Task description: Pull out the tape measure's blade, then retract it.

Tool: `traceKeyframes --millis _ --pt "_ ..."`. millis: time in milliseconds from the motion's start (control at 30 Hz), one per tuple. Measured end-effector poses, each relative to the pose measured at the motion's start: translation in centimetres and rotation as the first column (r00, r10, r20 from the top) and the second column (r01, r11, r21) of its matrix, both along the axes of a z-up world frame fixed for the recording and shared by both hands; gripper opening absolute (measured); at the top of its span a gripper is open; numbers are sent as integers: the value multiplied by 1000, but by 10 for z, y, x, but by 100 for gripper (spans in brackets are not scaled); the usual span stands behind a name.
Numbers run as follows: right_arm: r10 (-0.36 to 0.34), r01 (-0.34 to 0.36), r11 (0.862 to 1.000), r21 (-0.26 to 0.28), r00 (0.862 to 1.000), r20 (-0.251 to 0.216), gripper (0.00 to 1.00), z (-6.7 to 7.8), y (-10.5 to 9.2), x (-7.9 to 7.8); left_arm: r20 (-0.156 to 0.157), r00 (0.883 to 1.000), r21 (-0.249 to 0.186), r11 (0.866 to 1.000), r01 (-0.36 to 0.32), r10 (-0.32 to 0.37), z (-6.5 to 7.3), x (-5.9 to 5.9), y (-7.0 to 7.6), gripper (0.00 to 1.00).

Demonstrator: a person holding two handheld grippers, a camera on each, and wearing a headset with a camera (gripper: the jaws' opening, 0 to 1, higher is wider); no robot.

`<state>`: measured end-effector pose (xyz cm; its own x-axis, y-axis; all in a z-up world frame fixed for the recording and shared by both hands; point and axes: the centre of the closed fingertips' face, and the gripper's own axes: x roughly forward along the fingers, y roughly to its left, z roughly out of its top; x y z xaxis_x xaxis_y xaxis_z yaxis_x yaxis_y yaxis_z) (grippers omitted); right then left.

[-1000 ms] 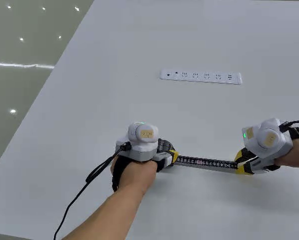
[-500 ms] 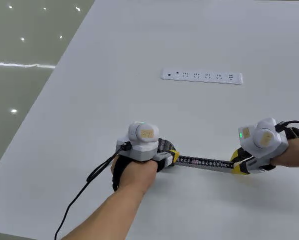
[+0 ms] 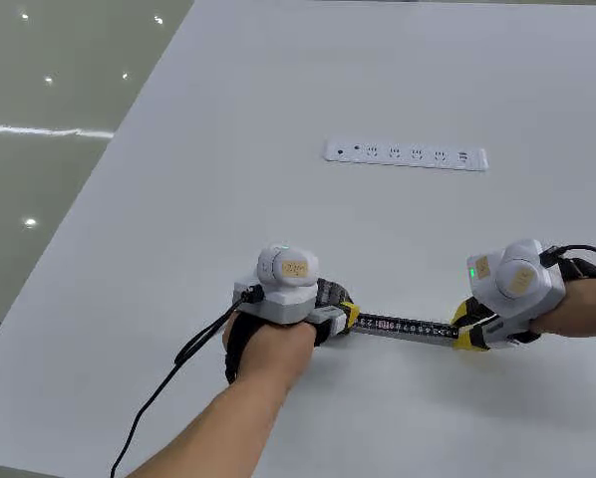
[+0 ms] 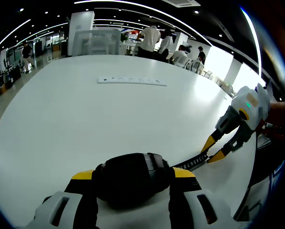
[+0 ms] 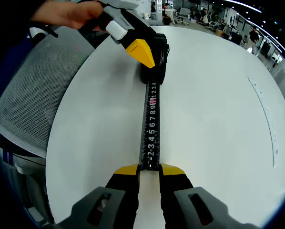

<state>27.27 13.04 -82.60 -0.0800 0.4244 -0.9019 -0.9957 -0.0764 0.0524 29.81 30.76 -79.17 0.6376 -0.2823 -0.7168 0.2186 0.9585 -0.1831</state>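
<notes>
White table point(image 3: 278, 100): left gripper point(image 4: 133, 177) jaws clamp tape measure point(image 5: 155, 57); right gripper point(image 5: 148, 169) jaws pinch blade point(image 5: 151, 119) end.

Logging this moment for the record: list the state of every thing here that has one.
Tape measure case: clamped between jaws.
Blade: partly pulled out, straight.
Left hand-held gripper: shut on the case.
Right hand-held gripper: shut on the blade's tip.
Power strip: lying flat, nothing plugged in.
</notes>
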Motion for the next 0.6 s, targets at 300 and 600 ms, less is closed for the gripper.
traceKeyframes --millis 300,600 --pt "3 -3 1000 5 1000 0 12 0 6 0 -1 1000 -3 1000 2 -2 0 0 0 56" --pt "0 0 1000 17 1000 1 12 0 14 -1 1 1000 -5 1000 2 -2 0 0 0 56"
